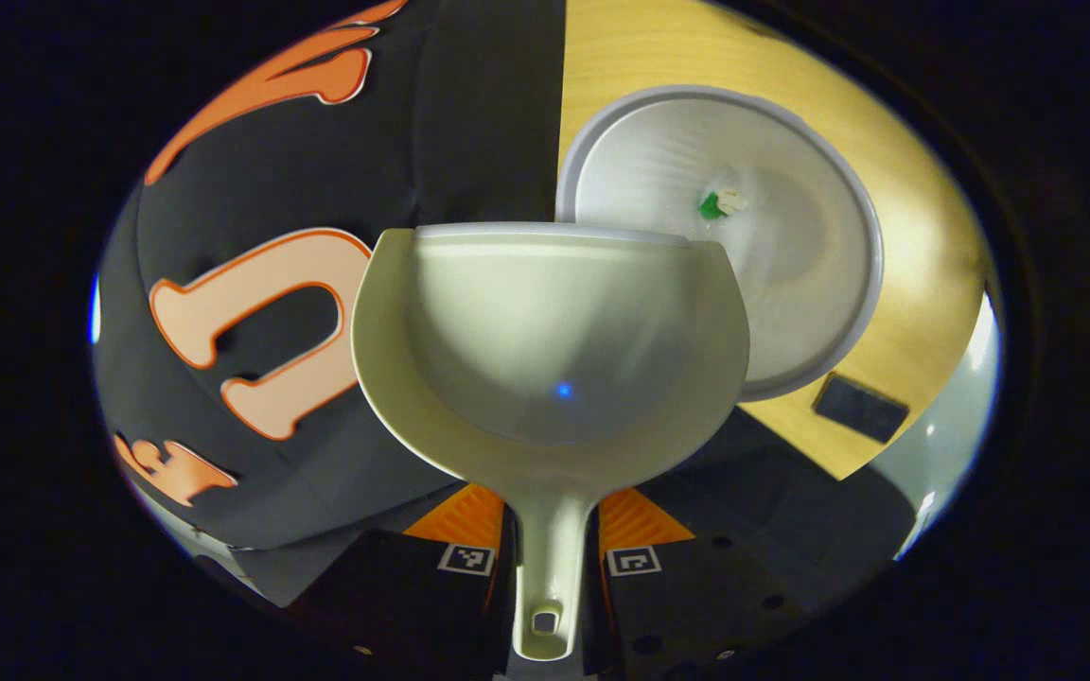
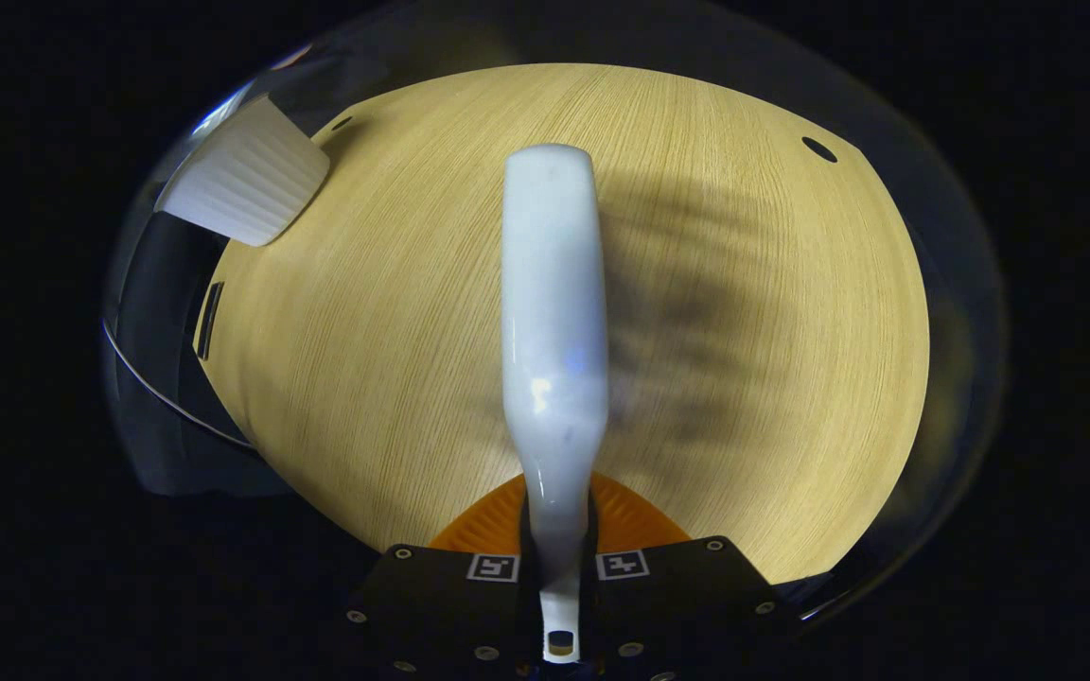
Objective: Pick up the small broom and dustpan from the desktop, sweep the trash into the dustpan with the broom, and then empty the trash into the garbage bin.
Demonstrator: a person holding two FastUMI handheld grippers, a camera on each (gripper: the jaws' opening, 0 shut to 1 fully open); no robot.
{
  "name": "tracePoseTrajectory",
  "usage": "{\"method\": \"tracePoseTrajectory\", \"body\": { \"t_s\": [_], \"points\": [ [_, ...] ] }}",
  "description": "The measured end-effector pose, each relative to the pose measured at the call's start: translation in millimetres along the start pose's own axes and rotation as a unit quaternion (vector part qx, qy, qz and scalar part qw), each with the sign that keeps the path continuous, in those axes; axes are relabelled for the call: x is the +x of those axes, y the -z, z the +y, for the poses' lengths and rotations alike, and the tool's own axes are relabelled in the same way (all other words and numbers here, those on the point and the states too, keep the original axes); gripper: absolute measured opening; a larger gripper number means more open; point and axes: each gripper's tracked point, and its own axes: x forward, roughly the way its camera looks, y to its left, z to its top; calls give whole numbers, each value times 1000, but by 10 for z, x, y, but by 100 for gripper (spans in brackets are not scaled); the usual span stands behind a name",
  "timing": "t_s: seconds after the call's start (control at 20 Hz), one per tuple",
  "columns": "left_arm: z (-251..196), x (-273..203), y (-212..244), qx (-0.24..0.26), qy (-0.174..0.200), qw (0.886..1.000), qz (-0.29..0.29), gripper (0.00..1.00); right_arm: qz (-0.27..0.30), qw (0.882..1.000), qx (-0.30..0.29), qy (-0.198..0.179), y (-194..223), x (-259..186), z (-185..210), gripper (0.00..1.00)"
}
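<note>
With dustpan [image 1: 545, 350] overlapping bin [image 1: 819, 312]: trash [image 1: 720, 202] inside, desktop [image 1: 914, 246] beneath.

In the left gripper view, the dustpan [image 1: 550, 350], its handle between the fingers [image 1: 455, 558] of the left gripper [image 1: 547, 558], stood directly ahead and overlapped the near rim of the open garbage bin [image 1: 791, 284], whose far mouth remained unobstructed above the bench [image 1: 923, 236]. In the right gripper view, the broom [image 2: 553, 312] projected forward from the right gripper [image 2: 556, 566] over a broad bare expanse of bench on both sides. The bin's ribbed wall stood at the far left edge.
</note>
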Motion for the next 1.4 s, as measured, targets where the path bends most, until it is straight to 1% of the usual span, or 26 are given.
{"method": "tracePoseTrajectory", "body": {
  "t_s": [0.05,0.1,0.15,0.25,0.3,0.4,0.45,0.5,0.55,0.6,0.65,0.75,0.8,0.85,0.9,0.95,1.0,1.05,1.1,1.2,1.3,1.4],
  "points": [
    [-52,-6,18,-33,21,999,-10,29,1,1000,1,-1,-4,11,2,15],
    [-113,-117,73,-68,38,997,-17,28,2,1000,2,0,3,22,-11,15],
    [-145,-45,54,-100,50,993,-25,29,4,1000,3,0,-2,10,1,15],
    [-172,-58,6,-168,72,982,-42,29,7,1000,0,-2,-26,-12,-2,14],
    [-161,-82,-44,-200,79,975,-54,29,6,1000,-1,-4,-38,-20,-13,14],
    [-124,-130,-132,-262,77,958,-85,29,2,1000,3,-7,-43,-15,-11,15],
    [-109,-187,-283,-287,74,948,-116,29,1,1000,3,-7,-44,-23,-15,15],
    [-151,-254,-474,-310,81,936,-145,29,-1,1000,-3,-6,-46,-25,-24,15],
    [-245,-331,-719,-328,100,923,-175,28,-4,1000,-6,-5,-57,-39,-22,15],
    [-319,-548,-986,-340,129,909,-202,28,-9,1000,-8,-5,-71,-79,-16,15],
    [-451,-645,-1241,-347,165,895,-225,29,-15,1000,-8,-6,-100,-133,-12,15],
    [-922,-895,-1778,-346,239,870,-256,29,-30,999,-11,-5,-192,-300,-14,15],
    [-1102,-926,-1943,-342,269,860,-267,29,-36,999,-15,-7,-184,-356,-14,15],
    [-1324,-1022,-2200,-335,294,853,-270,29,-39,999,-19,-6,-195,-408,-27,15],
    [-1522,-1042,-2395,-328,309,852,-268,29,-42,999,-23,-4,-197,-424,-15,15],
    [-1660,-947,-2357,-321,319,852,-264,29,-45,999,-24,0,-178,-434,-16,15],
    [-1820,-883,-2491,-314,331,852,-256,29,-47,999,-23,5,-161,-420,17,15],
    [-2072,-857,-2674,-307,344,852,-248,29,-47,999,-20,10,-156,-400,31,15],
    [-2262,-804,-2735,-305,354,851,-240,29,-47,999,-18,16,-151,-375,61,14],
    [-2559,-627,-2874,-298,365,852,-229,29,-40,999,-17,28,-179,-300,107,15],
    [-2792,-430,-2897,-293,379,853,-208,29,-37,998,-13,41,-254,-244,169,15],
    [-3070,-324,-2933,-292,390,854,-181,29,-29,998,-9,49,-221,-180,229,15]
  ]
}}
